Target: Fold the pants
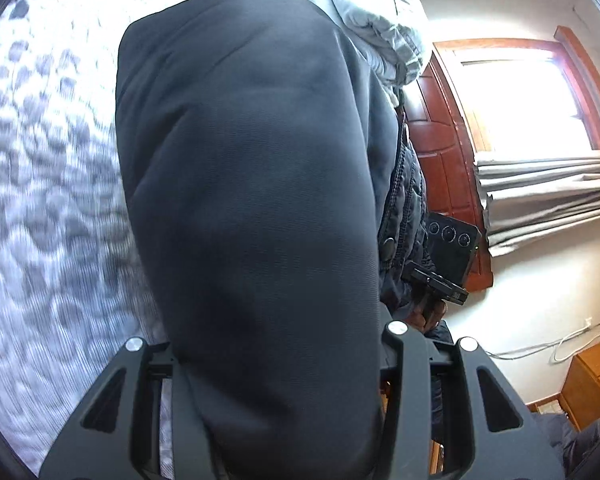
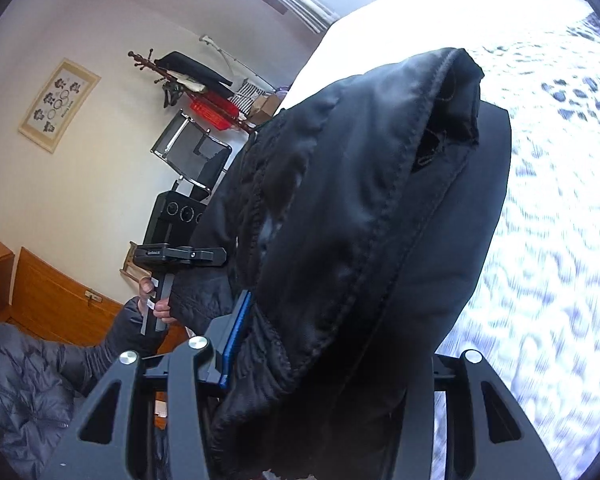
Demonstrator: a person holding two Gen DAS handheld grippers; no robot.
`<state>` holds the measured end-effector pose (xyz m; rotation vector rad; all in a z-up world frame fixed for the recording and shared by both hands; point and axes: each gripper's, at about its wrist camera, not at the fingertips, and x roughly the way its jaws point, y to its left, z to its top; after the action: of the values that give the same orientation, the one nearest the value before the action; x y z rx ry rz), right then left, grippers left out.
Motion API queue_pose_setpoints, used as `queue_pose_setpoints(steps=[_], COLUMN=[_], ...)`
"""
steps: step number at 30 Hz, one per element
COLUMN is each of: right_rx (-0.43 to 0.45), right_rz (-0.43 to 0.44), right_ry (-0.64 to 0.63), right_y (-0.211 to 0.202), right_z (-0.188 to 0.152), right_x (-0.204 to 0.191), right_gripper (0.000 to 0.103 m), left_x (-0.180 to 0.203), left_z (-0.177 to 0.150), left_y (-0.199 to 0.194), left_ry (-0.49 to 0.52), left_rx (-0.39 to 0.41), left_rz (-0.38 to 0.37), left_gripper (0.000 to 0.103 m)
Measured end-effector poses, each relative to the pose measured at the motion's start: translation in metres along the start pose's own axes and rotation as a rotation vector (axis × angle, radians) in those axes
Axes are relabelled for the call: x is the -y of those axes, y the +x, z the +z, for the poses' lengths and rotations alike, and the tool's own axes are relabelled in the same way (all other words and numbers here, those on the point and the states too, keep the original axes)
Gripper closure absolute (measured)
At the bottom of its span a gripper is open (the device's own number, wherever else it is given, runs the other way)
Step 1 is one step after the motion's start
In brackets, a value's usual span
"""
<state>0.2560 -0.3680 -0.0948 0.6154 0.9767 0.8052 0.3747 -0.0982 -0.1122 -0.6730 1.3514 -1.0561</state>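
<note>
The dark charcoal fabric pants (image 1: 252,184) hang lifted above a bed covered by a white and grey patterned bedspread (image 1: 48,184), which shows blurred under and beside the cloth in both views.

In the left wrist view, the left hand-held gripper (image 1: 276,400) is closed on a smooth, broad fold of the pants; the cloth runs down between its two black fingers and fills the gap, hiding the pads. Past the cloth's right edge stand a person's dark quilted jacket (image 1: 406,200), a red-brown wooden door (image 1: 444,152), a bright window (image 1: 528,104) and a pale grey curtain (image 1: 548,196). A light grey bundled quilt (image 1: 380,12) lies at the far end of the bed.

In the right wrist view, the right hand-held gripper (image 2: 324,408) is clamped on the bunched part of the pants, where a stitched seam and gathered elastic band show; the fabric drapes over both fingers, and a blue pad edge (image 2: 238,336) shows at the left one. To the left, a person's hand (image 2: 156,304) grips the handle of the other device, its sleeve in dark quilted cloth. Behind stand a white wall with a framed picture (image 2: 58,104), a coat rack (image 2: 188,76), a black mesh chair (image 2: 192,152) and a wooden cabinet (image 2: 56,296).
</note>
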Motion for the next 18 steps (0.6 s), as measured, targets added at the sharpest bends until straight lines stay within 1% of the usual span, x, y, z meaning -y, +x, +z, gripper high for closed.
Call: queue_pose_setpoints(steps=[3, 6, 10, 14, 18], right_rx=[-0.007, -0.013, -0.029, -0.054, -0.044], right_rz=[-0.001, -0.001, 0.0, -0.006, 0.017], right_ry=[0.0, 0.011, 0.04, 0.077, 0.111], right_y=[0.009, 0.017, 0.036, 0.051, 0.057], right_z=[0.017, 0.028, 0.04, 0.041, 0.042], right_x=[0.009, 0.018, 0.033, 0.055, 0.065], right_gripper=[0.055, 0.055, 0.055, 0.055, 0.055], left_x=[-0.007, -0.019, -0.047, -0.067, -0.078], left_z=[0.019, 0.032, 0.051, 0.06, 0.061], left_y=[0.001, -0.003, -0.009, -0.006, -0.007], left_ry=[-0.008, -0.026, -0.058, -0.098, -0.101], left_rx=[0.015, 0.035, 0.05, 0.039, 0.045], left_rz=[0.012, 0.019, 0.04, 0.066, 0.057], left_gripper=[0.062, 0.061, 0.061, 0.061, 0.057])
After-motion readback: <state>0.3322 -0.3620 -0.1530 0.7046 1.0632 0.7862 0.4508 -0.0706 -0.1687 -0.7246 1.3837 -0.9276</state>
